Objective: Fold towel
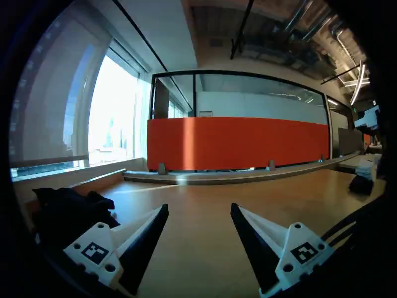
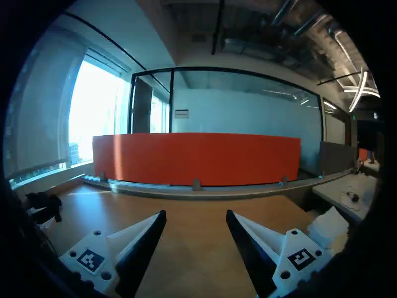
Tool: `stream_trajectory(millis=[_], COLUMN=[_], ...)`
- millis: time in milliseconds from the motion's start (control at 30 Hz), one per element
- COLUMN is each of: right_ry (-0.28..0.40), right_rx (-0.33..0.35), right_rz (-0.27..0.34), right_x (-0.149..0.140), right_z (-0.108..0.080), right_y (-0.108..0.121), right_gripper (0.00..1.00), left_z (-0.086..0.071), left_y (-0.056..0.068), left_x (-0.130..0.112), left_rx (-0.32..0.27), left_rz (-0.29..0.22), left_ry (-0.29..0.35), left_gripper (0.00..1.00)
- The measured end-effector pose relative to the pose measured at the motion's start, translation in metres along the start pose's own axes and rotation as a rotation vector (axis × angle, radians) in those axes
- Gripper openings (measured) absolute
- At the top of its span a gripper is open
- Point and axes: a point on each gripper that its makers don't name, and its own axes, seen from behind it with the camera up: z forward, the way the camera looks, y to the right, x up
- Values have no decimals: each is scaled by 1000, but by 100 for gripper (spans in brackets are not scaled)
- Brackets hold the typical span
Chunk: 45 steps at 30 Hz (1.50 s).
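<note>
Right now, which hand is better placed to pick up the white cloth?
Probably the right: the white cloth lies just beside the open right gripper, while the left gripper, also open, sits by a dark cloth instead.

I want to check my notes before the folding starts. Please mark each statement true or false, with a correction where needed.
1. The left gripper is open and holds nothing. True.
2. The right gripper is shut on a towel. False: its fingers stand apart over the bare wooden table, with nothing between them.
3. The partition behind the table is blue. False: it is orange.
4. In the left gripper view, a dark cloth lies at the left. True.
</note>
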Motion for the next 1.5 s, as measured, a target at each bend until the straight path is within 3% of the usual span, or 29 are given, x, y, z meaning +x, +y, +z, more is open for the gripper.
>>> stream_trajectory(millis=[500,1000,1500], right_ry=[16,40,85], right_rx=[6,-23,-19], right_rz=[2,2,1], right_x=[-2,-12,-54], right_z=[-5,-5,6], right_y=[7,33,50], right_gripper=[94,94,94], left_z=[4,6,7], left_y=[0,1,1], left_x=[-5,-11,-14], left_rx=[4,4,5], left_rz=[-5,-4,-4], left_ry=[-2,-1,0], left_gripper=[93,93,93])
